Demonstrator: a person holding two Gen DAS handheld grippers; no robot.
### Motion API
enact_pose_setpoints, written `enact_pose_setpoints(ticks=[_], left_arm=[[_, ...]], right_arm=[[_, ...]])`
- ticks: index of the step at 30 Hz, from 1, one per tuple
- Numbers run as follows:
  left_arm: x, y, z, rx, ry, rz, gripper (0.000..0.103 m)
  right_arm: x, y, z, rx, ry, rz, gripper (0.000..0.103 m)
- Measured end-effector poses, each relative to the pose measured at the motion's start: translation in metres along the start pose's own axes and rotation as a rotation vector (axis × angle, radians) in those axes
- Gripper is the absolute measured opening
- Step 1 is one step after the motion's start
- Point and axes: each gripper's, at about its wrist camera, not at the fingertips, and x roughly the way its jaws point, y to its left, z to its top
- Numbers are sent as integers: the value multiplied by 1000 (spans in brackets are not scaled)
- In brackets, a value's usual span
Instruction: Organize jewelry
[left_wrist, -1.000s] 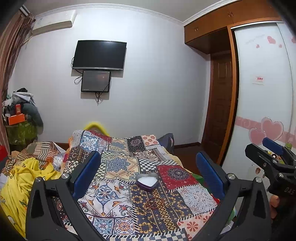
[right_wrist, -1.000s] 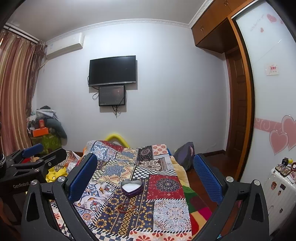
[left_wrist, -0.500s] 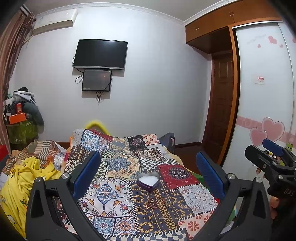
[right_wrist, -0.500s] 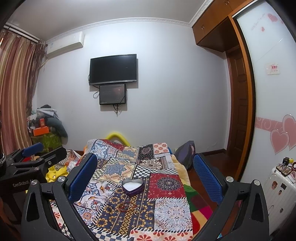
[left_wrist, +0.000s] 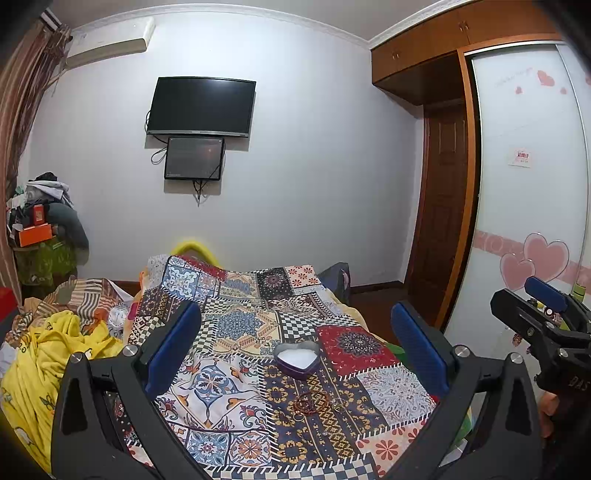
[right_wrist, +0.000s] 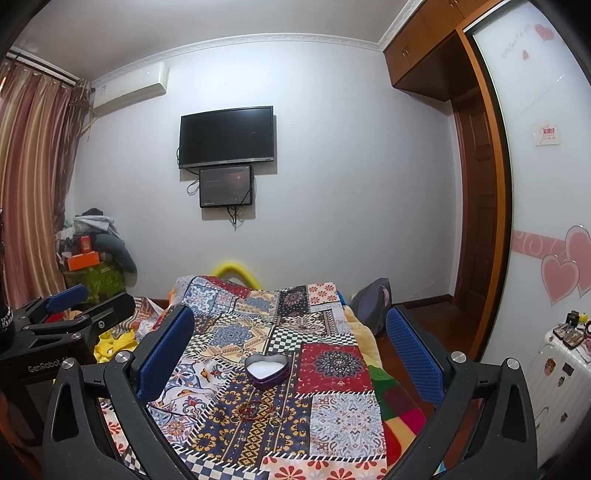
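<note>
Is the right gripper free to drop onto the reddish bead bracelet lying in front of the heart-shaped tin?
Probably yes: the right gripper is open and empty, and the reddish bead bracelet lies uncovered on the patchwork cloth, apart from the heart-shaped tin.

Right tongs have edged slightly closer to the heart-shaped box.

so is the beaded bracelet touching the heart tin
Apart. In the right wrist view a strip of patterned quilt shows between the heart tin and the beaded bracelet, which lies nearer the camera.
</note>
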Motion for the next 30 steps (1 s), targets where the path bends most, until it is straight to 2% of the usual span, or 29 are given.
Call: enact_pose_setpoints(ticks=[30], left_arm=[[8,-2,-2,0,18,11,103]], right_arm=[[10,-4,-2,5,40,6,103]])
